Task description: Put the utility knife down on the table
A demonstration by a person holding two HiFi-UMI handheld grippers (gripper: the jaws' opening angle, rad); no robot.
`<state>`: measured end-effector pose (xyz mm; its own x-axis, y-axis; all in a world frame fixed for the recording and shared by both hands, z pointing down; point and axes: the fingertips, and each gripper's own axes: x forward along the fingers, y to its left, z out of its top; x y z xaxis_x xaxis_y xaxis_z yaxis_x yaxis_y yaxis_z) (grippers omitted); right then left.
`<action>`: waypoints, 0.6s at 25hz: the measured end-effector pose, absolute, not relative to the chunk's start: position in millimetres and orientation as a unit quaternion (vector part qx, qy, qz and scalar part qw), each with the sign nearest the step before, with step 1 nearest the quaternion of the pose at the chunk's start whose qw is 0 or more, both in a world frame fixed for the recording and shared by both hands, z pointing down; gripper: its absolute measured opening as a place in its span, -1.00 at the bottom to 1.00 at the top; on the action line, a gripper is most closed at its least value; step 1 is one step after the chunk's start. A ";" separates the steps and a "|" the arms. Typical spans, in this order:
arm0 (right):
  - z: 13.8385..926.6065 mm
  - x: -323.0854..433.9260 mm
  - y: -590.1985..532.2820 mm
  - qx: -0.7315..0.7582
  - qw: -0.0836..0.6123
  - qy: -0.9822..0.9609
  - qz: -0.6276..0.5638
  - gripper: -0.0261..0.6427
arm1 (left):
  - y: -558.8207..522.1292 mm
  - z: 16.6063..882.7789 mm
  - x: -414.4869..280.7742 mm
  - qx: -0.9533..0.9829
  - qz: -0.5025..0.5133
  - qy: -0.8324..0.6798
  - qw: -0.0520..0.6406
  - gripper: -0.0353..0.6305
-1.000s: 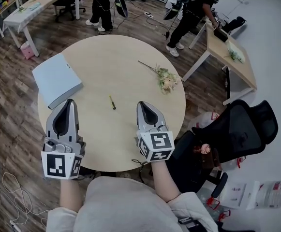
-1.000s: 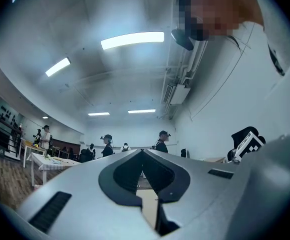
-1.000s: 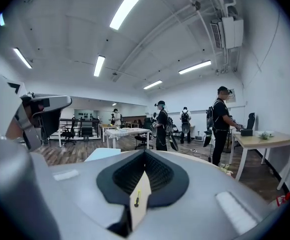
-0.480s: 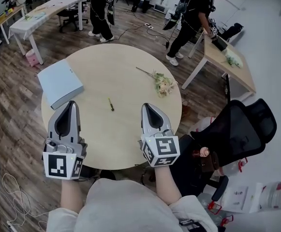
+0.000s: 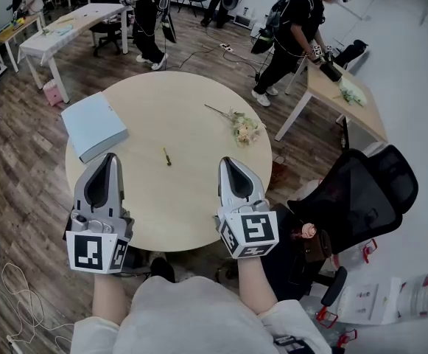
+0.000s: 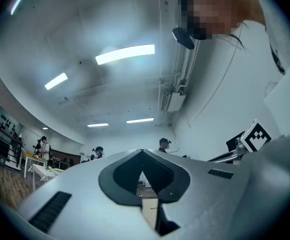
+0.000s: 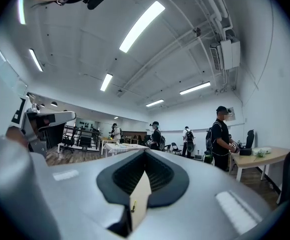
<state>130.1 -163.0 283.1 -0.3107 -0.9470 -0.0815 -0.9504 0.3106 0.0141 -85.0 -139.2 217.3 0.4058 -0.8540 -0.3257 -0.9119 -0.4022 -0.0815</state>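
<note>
Round table (image 5: 191, 223) w/ utility knife (image 5: 166, 156) lying flat, just ahead of and between both fingertip pairs, touching neither. Same spot as 1 s ago, so prob. task done. Left gripper (image 5: 110, 155) & right gripper (image 5: 225, 161) clenched, empty, barely shifted. Blue box (image 5: 94, 126) beyond left tips.

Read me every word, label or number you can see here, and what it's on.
None can be read.
Left gripper and right gripper cubes: black square markers, no words.
Papers by the chair: print too small to read.
</note>
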 end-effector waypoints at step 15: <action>276.2 151.4 -123.6 -0.592 0.042 0.804 0.042 -0.89 | -99.1 214.2 -69.0 -0.823 0.121 0.539 0.133 -0.87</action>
